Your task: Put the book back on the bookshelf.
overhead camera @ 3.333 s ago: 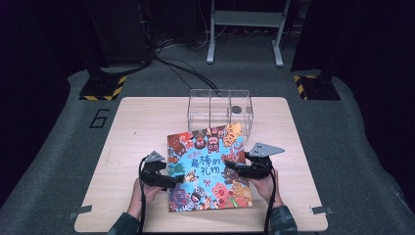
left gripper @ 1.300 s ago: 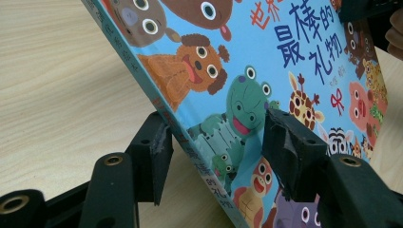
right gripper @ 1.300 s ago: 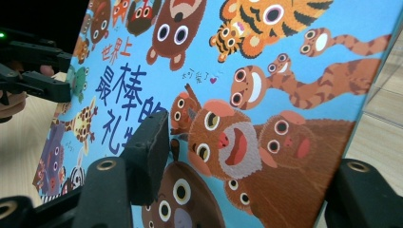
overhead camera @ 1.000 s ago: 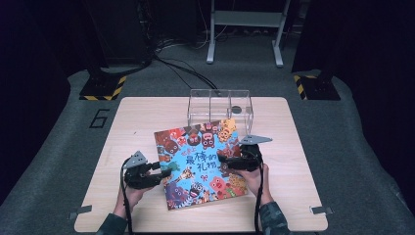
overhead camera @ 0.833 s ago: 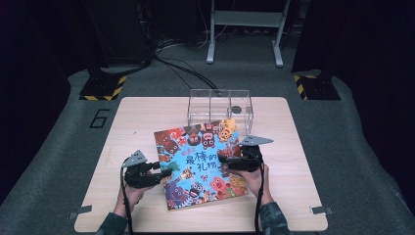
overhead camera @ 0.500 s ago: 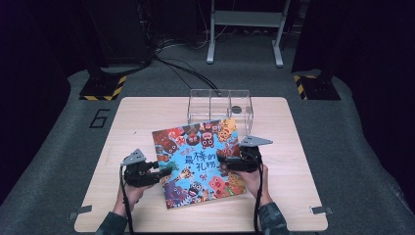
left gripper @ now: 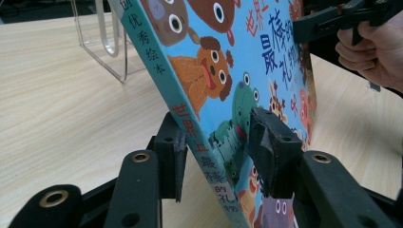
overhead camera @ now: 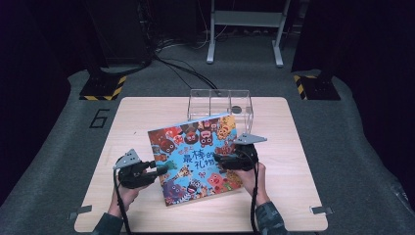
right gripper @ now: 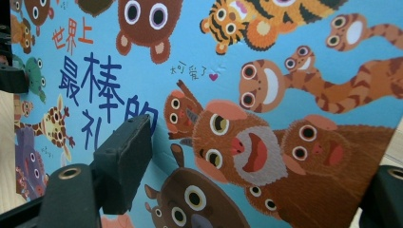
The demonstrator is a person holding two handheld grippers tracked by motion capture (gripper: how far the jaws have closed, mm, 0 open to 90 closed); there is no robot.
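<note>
High view: on the wooden table, before a clear rack, the picture book lies tilted.

Left gripper view: closing jaws clamp its spine; keep the grip square.

Right gripper view: jaws straddle the cover, just opening; contact unclear.

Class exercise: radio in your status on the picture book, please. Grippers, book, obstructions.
Left hand-held gripper closing astride the book's spine edge. Right hand-held gripper just opening on the cover. Picture book tilted, far edge against the clear rack. Nothing else obstructing.
</note>
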